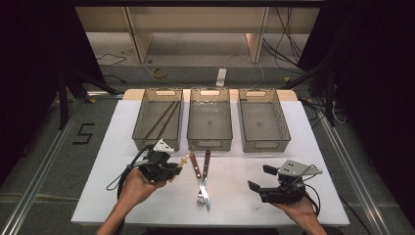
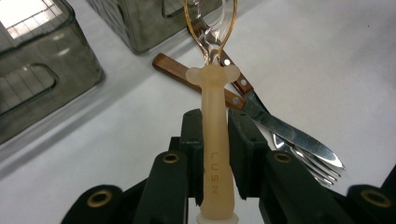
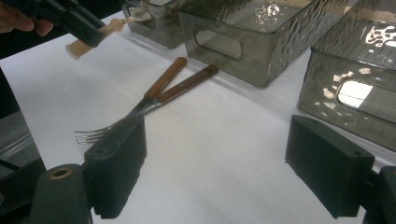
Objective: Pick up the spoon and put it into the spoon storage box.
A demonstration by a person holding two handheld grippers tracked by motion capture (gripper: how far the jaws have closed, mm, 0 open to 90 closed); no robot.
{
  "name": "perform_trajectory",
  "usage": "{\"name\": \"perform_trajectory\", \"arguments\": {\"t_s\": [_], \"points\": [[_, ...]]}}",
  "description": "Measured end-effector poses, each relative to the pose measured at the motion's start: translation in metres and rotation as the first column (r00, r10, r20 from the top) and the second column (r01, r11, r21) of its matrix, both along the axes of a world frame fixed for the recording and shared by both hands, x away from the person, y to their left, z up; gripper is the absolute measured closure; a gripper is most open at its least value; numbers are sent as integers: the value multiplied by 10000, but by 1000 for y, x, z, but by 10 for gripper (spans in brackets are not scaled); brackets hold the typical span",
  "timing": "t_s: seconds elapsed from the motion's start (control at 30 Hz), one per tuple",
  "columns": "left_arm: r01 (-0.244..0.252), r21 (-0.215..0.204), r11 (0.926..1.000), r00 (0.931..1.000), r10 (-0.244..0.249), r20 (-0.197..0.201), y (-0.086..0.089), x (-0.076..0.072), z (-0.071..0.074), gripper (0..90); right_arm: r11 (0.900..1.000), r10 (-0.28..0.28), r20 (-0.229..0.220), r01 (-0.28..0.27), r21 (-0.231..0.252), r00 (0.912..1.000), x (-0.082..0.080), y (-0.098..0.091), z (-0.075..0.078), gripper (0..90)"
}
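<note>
My left gripper [image 1: 177,165] is shut on the cream handle of a spoon [image 1: 185,159] with a clear bowl, held just above the white mat in front of the left basket. In the left gripper view the spoon [image 2: 215,116] rises between the jaws of that gripper [image 2: 215,135]. A wooden-handled knife [image 1: 195,166] and fork [image 1: 206,164] lie crossed at the mat's middle, also seen as knife [image 2: 280,126] and fork [image 3: 91,135]. My right gripper [image 1: 262,178] is open and holds nothing at the front right, jaws wide [image 3: 219,158].
Three grey see-through baskets stand in a row at the back: left [image 1: 138,122] with brown chopsticks [image 1: 164,120], middle [image 1: 210,143] and right [image 1: 263,144] with nothing seen inside. White mat [image 1: 235,196] lies bare between the grippers.
</note>
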State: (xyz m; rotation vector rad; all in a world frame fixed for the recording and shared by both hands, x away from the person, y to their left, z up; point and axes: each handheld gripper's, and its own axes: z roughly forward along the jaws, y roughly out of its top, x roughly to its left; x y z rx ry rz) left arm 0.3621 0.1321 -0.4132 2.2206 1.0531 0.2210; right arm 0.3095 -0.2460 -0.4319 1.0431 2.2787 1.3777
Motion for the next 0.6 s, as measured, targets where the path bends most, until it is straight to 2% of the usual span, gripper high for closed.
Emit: {"name": "perform_trajectory", "arguments": {"t_s": [0.6], "points": [[-129,-451,9989,9982,154,574,-8,31,20,762,10000,8,-2,-8,-26,10000,0,0,-1,211]]}}
